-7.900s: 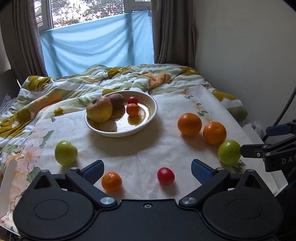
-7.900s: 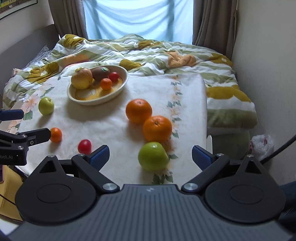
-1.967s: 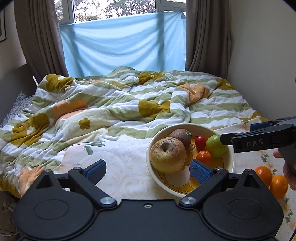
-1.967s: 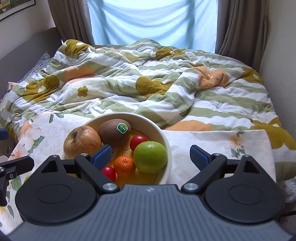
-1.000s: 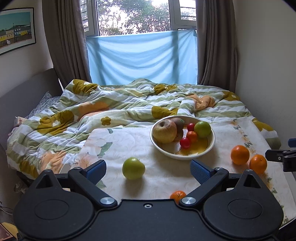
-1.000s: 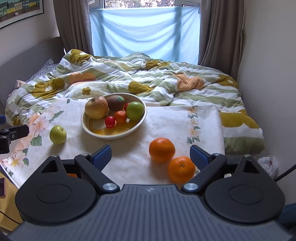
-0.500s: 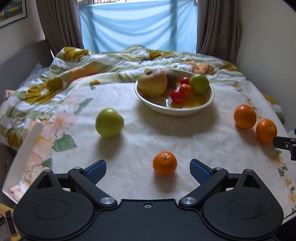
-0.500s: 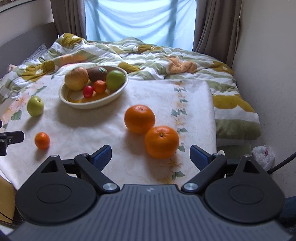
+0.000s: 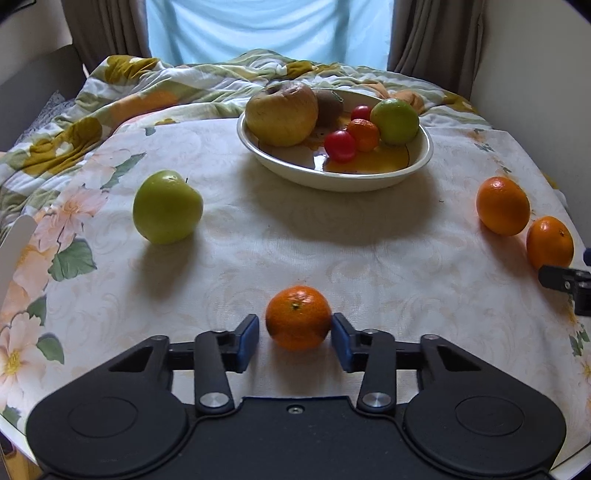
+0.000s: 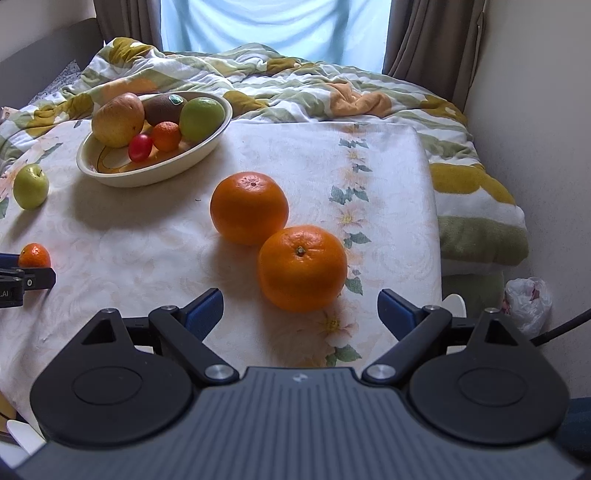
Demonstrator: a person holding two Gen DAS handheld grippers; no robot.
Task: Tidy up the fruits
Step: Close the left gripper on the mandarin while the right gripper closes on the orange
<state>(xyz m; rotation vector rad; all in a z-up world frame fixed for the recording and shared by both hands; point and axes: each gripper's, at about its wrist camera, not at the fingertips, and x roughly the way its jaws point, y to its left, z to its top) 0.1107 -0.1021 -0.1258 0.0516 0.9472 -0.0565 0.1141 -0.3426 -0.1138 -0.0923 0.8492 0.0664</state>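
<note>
Left closing on mandarin, right lining up on orange

Left hand-held gripper [image 9: 295, 341] has dropped in since half a second ago, jaws nearly touching the small mandarin [image 9: 298, 316] on the table [image 9: 369, 258]; right hand-held gripper [image 10: 300, 312] spread wide just short of the near orange [image 10: 302, 267]. Bowl [image 9: 334, 176] likely next.

light: soft daylight from far window [image 9: 266, 26], diffused by blue cloth
shadows: soft, falling near side of bowl [image 9: 334, 173] and oranges [image 10: 302, 267]
glare: mild wet sheen inside bowl
focus: sharp centre, slight softness far
distortion: fisheye bend, dark vignette corners
</note>
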